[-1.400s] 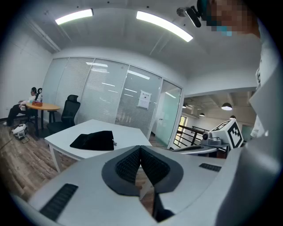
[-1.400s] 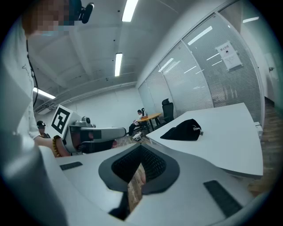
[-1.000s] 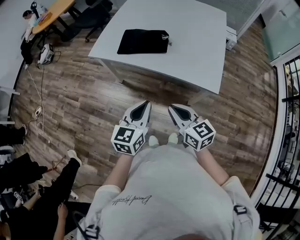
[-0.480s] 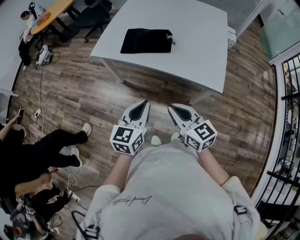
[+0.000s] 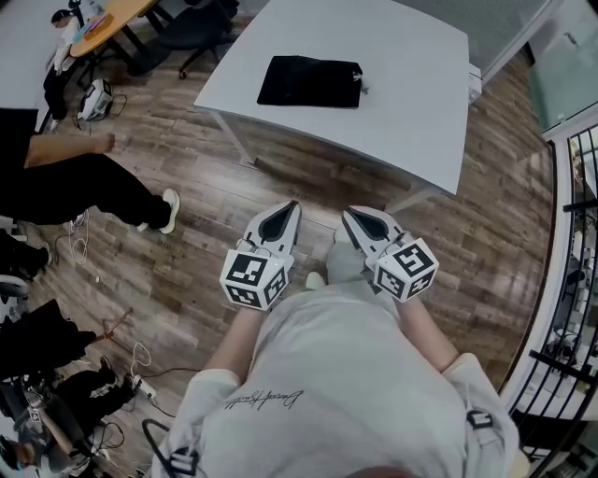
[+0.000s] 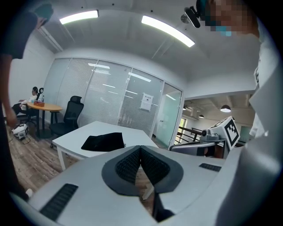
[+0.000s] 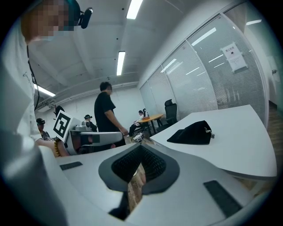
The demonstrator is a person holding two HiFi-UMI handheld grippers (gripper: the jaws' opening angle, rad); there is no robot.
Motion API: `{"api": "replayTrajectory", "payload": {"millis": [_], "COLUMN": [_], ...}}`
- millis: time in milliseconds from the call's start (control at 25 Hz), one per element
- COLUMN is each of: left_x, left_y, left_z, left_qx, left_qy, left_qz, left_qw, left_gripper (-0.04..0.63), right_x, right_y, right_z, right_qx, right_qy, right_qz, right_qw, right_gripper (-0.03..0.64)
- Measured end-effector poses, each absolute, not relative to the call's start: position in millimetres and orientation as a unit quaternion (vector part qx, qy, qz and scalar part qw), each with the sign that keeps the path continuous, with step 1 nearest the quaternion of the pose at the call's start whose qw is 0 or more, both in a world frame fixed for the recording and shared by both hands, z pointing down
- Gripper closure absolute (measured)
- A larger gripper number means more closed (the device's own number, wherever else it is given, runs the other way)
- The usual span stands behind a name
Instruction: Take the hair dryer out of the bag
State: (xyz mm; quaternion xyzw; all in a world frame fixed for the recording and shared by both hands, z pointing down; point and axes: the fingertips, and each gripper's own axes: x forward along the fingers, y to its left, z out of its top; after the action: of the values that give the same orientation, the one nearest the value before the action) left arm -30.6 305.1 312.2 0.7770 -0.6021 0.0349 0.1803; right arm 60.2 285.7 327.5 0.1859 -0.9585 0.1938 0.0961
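Note:
A flat black bag (image 5: pixel 310 81) lies on the white table (image 5: pixel 411 112), its drawstring end to the right. No hair dryer shows. I hold both grippers side by side over the wood floor, well short of the table and pointing at it. My left gripper (image 5: pixel 291 207) is shut with nothing in it, and so is my right gripper (image 5: pixel 349 215). In the left gripper view the bag (image 6: pixel 104 141) sits beyond the closed tips of the left gripper (image 6: pixel 140 148). In the right gripper view the bag (image 7: pixel 192 132) lies ahead and to the right of the right gripper (image 7: pixel 140 147).
A person in black (image 5: pixel 75 182) walks across the floor at the left, and others sit lower left. An orange round table (image 5: pixel 107 21) and office chairs stand at the back left. Cables lie on the floor (image 5: pixel 187 215). A black railing (image 5: pixel 570 280) runs along the right.
The table with the bag has drifted slightly right and nearer in the head view. A person in black has stepped in from the left. Both grippers stay shut, side by side.

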Motion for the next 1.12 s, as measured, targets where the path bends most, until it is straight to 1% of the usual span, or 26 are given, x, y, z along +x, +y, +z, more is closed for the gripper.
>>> {"api": "replayTrajectory", "payload": {"millis": [480,720,1120], "left_x": [-52.5,-61.3,-72.4], "left_y": [248.3,175.7,44.4], "left_z": [328.0,328.8,311.2], "left_qx": [0.764,0.765,0.765], "left_qy": [-0.615,-0.616,-0.618], "left_qz": [0.025,0.041,0.047], "left_qw": [0.194,0.185,0.172], "left_gripper": [0.583,0.583,0.583], "right_x": [43.0,28.7,17.7], "right_y": [223.4,149.4,18.1], "right_z": [349.1,352.7,346.9], "right_qx": [0.180,0.174,0.165], "right_qy": [-0.957,-0.958,-0.962], "right_qz": [0.207,0.214,0.206], "right_qw": [0.092,0.076,0.074], "right_gripper": [0.601,0.601,0.601]}}
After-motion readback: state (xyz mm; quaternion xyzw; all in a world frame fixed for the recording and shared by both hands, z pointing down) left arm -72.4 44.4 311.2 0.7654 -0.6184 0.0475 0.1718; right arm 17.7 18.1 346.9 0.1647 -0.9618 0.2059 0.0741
